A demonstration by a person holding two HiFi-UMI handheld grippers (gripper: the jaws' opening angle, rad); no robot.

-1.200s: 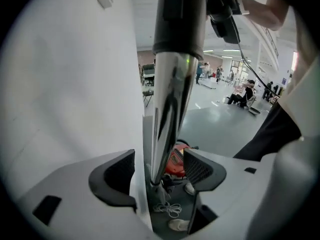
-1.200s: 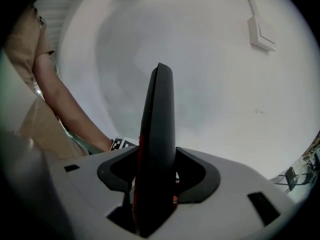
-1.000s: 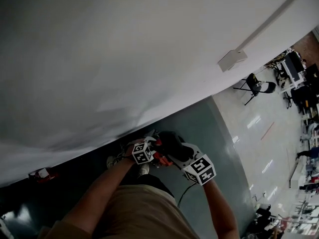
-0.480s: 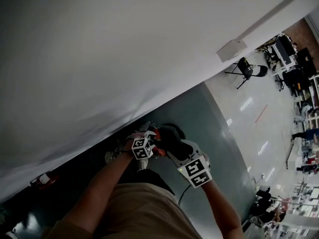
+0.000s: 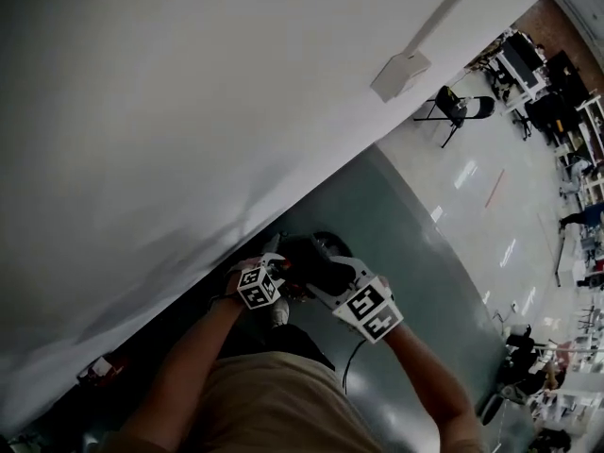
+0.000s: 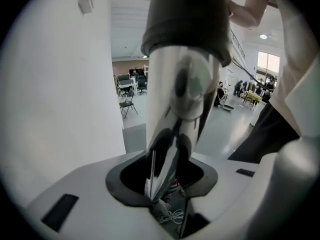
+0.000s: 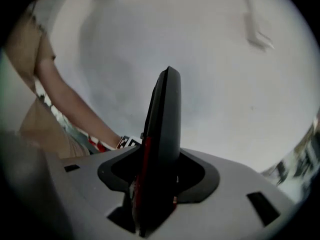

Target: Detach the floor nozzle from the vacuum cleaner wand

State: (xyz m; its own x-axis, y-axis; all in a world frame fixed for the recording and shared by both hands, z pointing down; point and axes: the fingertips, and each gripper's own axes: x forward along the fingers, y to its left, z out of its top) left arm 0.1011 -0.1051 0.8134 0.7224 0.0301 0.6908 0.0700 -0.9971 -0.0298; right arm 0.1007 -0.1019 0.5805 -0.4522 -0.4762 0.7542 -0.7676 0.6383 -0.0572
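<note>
Gripping both parts.
Just tightening left gripper (image 5: 276, 258) on wand (image 6: 175, 109), running toward 12 o'clock; clamping right gripper (image 5: 316, 264) on dark nozzle neck (image 7: 162, 149).

A white wall (image 5: 189, 111) fills most of the scene, with a small white box (image 5: 400, 74) mounted on it. A dull green floor strip (image 5: 396, 215) runs along the wall's foot. A black folding chair (image 5: 460, 109) stands near the wall on pale glossy floor (image 5: 491, 225) — cluttered desks (image 5: 543, 74) sit farther off.
</note>
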